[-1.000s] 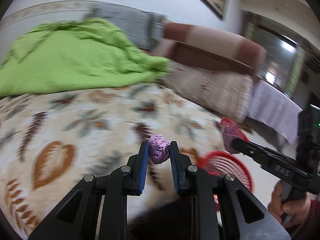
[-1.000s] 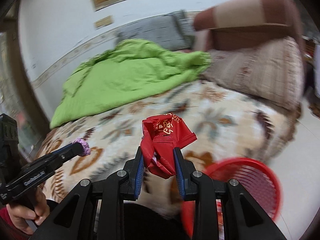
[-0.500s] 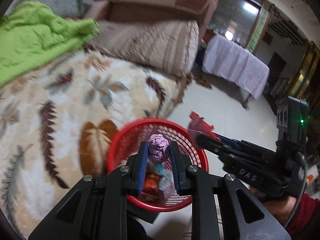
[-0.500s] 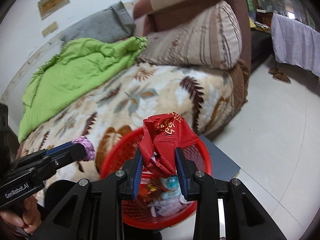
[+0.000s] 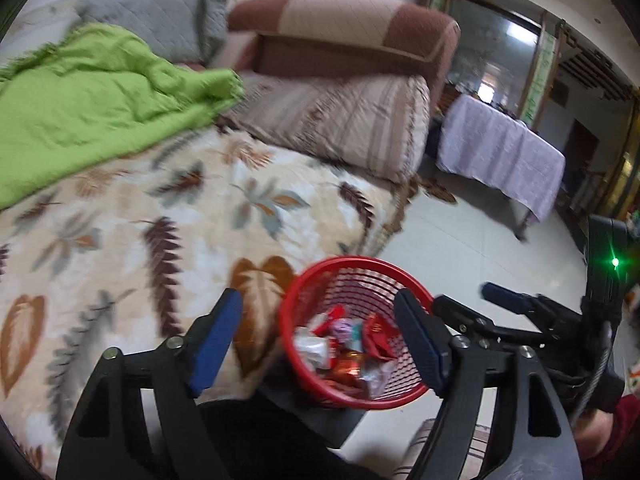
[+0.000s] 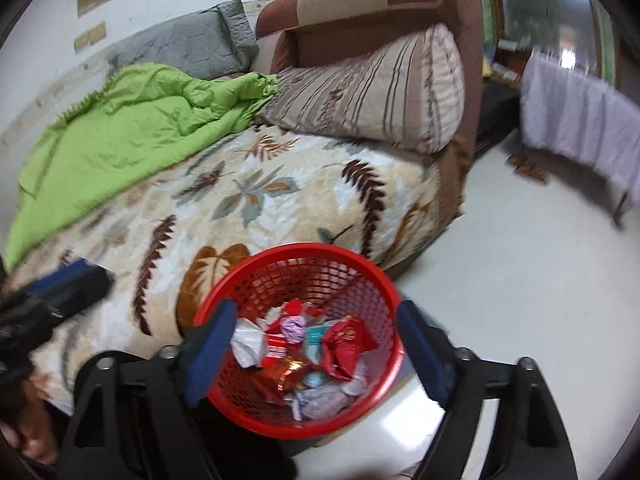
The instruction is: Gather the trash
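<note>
The right gripper [image 6: 316, 344] has its blue-padded jaws opening, nothing between the pads. Below and between them stands a round red plastic mesh basket [image 6: 256, 276] on the pale floor, against the edge of a leaf-patterned cream blanket [image 6: 256, 200]. Inside lie a crumpled red foil wrapper [image 6: 348, 344], a small purple foil ball [image 6: 295, 326] and assorted wrappers. The left gripper [image 6: 76, 280] enters from the left, blurred. Beyond lies a rumpled green quilt [image 6: 132, 132].
</note>
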`<action>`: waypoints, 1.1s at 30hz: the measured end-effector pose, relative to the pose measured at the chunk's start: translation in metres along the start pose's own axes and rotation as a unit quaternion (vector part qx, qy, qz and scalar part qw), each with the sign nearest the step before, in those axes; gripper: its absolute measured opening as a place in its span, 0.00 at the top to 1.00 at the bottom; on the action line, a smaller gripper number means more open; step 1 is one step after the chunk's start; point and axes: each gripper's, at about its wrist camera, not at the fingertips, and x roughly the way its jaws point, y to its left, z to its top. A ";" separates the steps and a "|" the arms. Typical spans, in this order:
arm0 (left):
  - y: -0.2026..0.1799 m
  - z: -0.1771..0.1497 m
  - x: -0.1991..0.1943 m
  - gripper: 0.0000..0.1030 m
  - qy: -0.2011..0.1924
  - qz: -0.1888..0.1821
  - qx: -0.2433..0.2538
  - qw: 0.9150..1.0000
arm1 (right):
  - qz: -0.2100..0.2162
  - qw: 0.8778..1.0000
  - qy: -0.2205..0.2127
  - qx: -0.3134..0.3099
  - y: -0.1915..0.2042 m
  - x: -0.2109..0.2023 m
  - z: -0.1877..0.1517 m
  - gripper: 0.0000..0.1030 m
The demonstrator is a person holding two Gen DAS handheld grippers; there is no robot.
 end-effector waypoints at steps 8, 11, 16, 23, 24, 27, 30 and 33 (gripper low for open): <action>0.019 -0.024 -0.064 0.03 -0.058 0.133 0.015 0.989 | -0.033 0.998 -0.035 -0.033 0.031 -0.033 -0.016 0.04; 0.022 -0.029 -0.071 0.02 -0.065 0.171 0.020 0.983 | -0.036 0.998 -0.041 -0.035 0.036 -0.038 -0.016 0.04; 0.030 -0.033 -0.076 0.02 -0.064 0.211 0.020 0.975 | -0.032 0.998 -0.043 -0.045 0.045 -0.040 -0.016 0.04; 0.024 -0.032 -0.076 0.02 -0.078 0.252 0.033 0.964 | -0.032 0.998 -0.039 -0.047 0.049 -0.038 -0.017 0.04; 0.024 -0.032 -0.076 0.02 -0.080 0.245 0.032 0.966 | -0.032 0.998 -0.039 -0.047 0.048 -0.038 -0.017 0.04; 0.022 -0.032 -0.074 0.02 -0.076 0.244 0.033 0.966 | -0.032 0.998 -0.039 -0.047 0.048 -0.037 -0.017 0.04; 0.020 -0.032 -0.071 0.02 -0.066 0.251 0.041 0.965 | -0.032 0.998 -0.039 -0.047 0.048 -0.038 -0.017 0.04; 0.018 -0.032 -0.069 0.02 -0.061 0.246 0.045 0.966 | -0.031 0.998 -0.040 -0.047 0.048 -0.038 -0.017 0.04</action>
